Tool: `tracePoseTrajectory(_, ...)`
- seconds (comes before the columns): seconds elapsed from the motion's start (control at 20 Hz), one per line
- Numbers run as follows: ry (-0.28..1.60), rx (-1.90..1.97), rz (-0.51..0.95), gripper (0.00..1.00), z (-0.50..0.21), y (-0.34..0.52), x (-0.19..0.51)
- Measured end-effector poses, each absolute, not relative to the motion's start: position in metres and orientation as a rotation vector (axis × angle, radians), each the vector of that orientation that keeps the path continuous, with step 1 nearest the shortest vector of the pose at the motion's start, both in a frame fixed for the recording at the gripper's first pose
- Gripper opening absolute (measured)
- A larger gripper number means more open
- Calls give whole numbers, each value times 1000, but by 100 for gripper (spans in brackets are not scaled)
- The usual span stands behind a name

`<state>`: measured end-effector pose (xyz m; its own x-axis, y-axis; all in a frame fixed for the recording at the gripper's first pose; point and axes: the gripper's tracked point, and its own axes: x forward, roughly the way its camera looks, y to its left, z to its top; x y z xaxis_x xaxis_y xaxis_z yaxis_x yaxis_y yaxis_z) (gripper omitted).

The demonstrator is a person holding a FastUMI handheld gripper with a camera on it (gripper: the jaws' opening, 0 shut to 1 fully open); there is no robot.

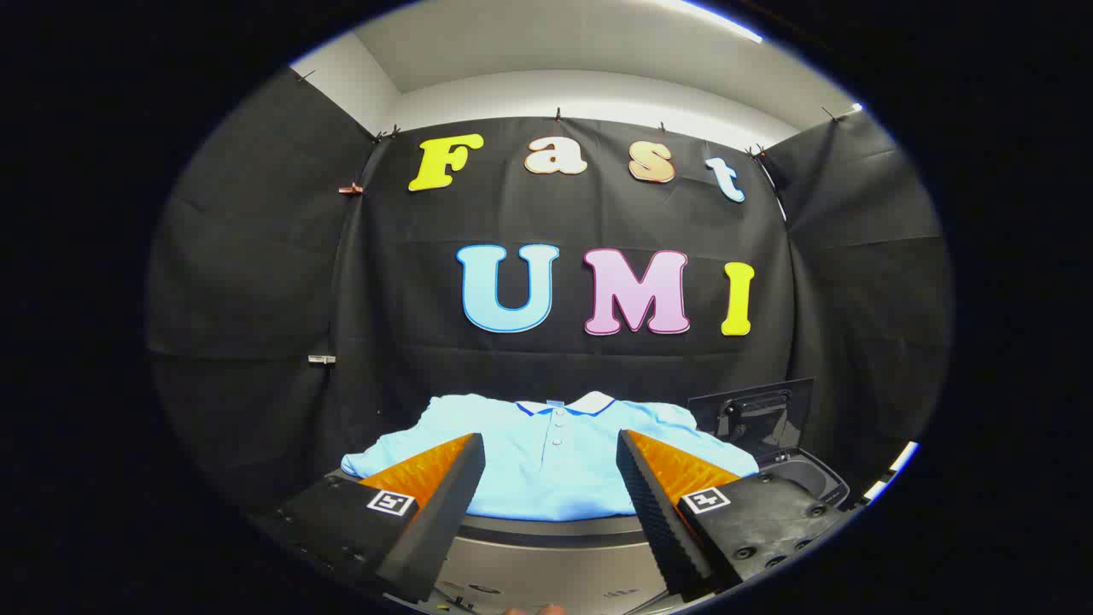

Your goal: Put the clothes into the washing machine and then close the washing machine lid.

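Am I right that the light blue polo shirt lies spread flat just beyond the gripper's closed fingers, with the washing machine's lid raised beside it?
Not quite: the gripper is open, its fingers spread wide apart and holding nothing. The rest stands. The gripper view shows the light blue polo shirt lying spread flat just beyond them, with the washing machine lid raised beside it.

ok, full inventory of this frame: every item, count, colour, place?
polo shirt: 1, light blue with a white collar, spread flat just ahead of the fingers, on a grey surface
washing machine: 1, black, beside the shirt's right sleeve, lid up
clips: several, metal, pinning the black cloth wall
ceiling light: 1, white strip, overhead
gripper: 1, black with orange finger faces, open, holding nothing, shirt seen between the fingers
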<state>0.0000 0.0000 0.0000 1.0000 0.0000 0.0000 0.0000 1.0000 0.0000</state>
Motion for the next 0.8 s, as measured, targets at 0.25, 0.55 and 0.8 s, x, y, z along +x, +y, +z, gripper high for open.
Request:
tracePoseTrajectory(0.25,-7,0,5,97,2,1,0)
tracePoseTrajectory(0.55,-9,-8,4,97,3,0,0)
tracePoseTrajectory(0.8,-10,-7,2,97,2,-1,-3)
